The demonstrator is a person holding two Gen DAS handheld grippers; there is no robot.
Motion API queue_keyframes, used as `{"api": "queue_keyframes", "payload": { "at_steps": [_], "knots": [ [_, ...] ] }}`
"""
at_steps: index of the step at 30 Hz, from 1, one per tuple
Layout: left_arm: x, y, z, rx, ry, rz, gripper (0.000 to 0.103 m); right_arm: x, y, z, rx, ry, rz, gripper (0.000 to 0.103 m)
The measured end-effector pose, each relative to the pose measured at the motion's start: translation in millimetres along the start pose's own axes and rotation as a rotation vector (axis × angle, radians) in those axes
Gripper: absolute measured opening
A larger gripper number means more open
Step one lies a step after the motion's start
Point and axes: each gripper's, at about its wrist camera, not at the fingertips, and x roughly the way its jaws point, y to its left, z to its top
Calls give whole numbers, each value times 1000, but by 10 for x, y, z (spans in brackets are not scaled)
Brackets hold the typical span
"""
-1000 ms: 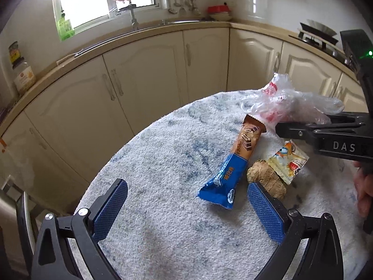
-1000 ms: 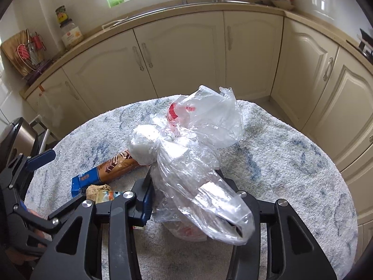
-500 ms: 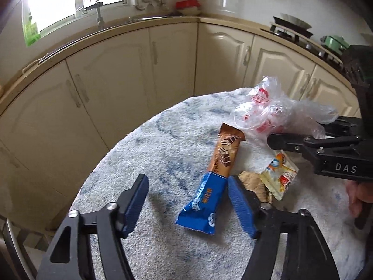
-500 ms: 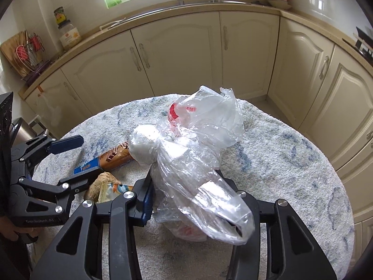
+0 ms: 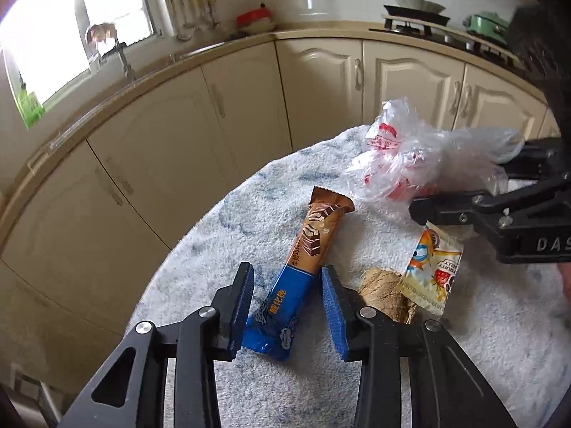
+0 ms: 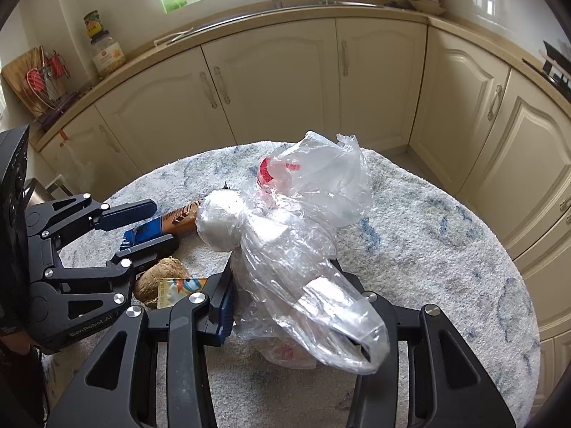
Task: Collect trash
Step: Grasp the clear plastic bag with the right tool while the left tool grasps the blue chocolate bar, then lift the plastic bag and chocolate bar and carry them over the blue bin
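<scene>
Through the left wrist camera I see my left gripper low over the table, which wears a fuzzy white-and-blue cover. Its jaws are closing around the blue end of a long snack wrapper; the blue pads stand on either side of it with slim gaps, not yet pressing. The wrapper lies flat, its brown end pointing toward one o'clock. At about three o'clock from my fingertips sits a brown crumpled lump, touching a small yellow sachet just beyond it. Further out at two o'clock the clear plastic bag with red print hangs from my right gripper, which comes in from the right edge.

Through the right wrist camera, the right gripper is clenched on the gathered plastic bag, which bulges up and forward toward twelve o'clock over the table. At nine o'clock the left gripper straddles the snack wrapper. The brown lump and the sachet lie just beside my left finger, at about eight o'clock from the bag.
</scene>
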Motion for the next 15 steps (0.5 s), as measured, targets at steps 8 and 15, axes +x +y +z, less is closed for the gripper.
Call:
{"api": "queue_keyframes", "payload": {
  "at_steps": [8, 15],
  "knots": [
    [-63, -46, -79, -57, 2, -61, 15, -50, -26, -31, 9, -5, 4, 43],
    [-397, -70, -278, -176, -30, -73, 15, -294, -16, -134, 8, -33, 19, 43]
  ]
}}
